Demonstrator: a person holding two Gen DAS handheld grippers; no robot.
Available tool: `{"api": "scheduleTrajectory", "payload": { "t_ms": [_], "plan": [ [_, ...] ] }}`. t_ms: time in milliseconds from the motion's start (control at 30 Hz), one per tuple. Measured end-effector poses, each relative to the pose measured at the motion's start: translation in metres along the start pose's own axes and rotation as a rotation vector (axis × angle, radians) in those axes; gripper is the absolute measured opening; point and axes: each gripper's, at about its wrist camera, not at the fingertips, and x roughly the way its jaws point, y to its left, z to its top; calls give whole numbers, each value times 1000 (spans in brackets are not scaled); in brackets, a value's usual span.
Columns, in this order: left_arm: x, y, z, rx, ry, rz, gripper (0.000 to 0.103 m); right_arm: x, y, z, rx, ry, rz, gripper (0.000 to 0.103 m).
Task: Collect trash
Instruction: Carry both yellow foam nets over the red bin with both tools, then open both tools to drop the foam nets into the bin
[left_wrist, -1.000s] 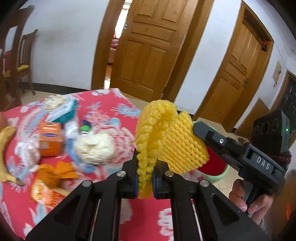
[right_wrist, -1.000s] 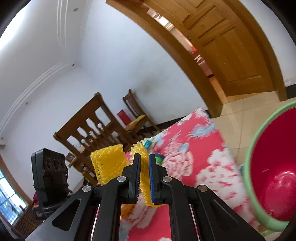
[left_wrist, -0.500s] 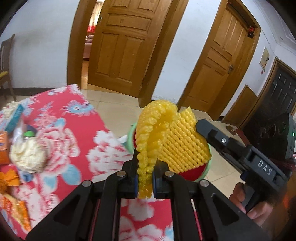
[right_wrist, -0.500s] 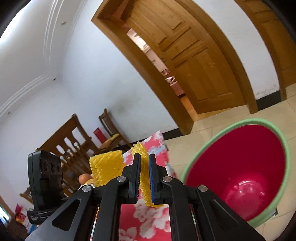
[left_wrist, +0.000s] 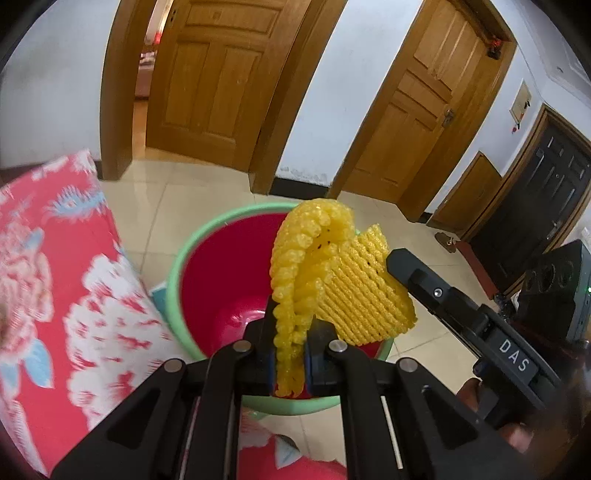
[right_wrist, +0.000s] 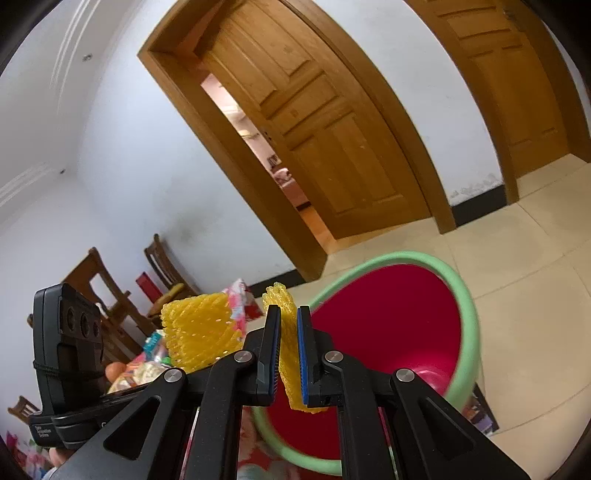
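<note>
A yellow foam fruit net is stretched between both grippers. My left gripper is shut on one end of it, right above the red bucket with a green rim that stands on the tiled floor. My right gripper is shut on the other end of the yellow foam net, with the red bucket just beyond its fingers. In the left wrist view the right gripper's black body comes in from the right, held by a hand.
The table with the red flowered cloth lies left of the bucket, its edge close to the rim. Snack wrappers and other litter sit on the table behind the net. Wooden doors, chairs and tiled floor surround the bucket.
Both grippers have carried the net sideways off the table to above the bucket. The table litter has slid out of the left view, and the bucket now fills the middle of both views.
</note>
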Motion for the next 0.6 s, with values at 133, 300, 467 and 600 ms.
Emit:
{"api": "scheduleTrajectory", "payload": {
  "t_ms": [133, 300, 467, 600],
  "plan": [
    [14, -1, -3, -24, 19, -15, 9, 0, -8, 0, 9, 8, -11, 9],
    [22, 1, -7, -30, 26, -24, 9, 3, -4, 0, 2, 16, -25, 9],
    [19, -3, -8, 1, 18, -10, 18, 7, -4, -1, 0, 21, -33, 9],
    [10, -5, -6, 5, -16, 1, 51, 11, -1, -1, -7, 16, -69, 11]
  ]
}}
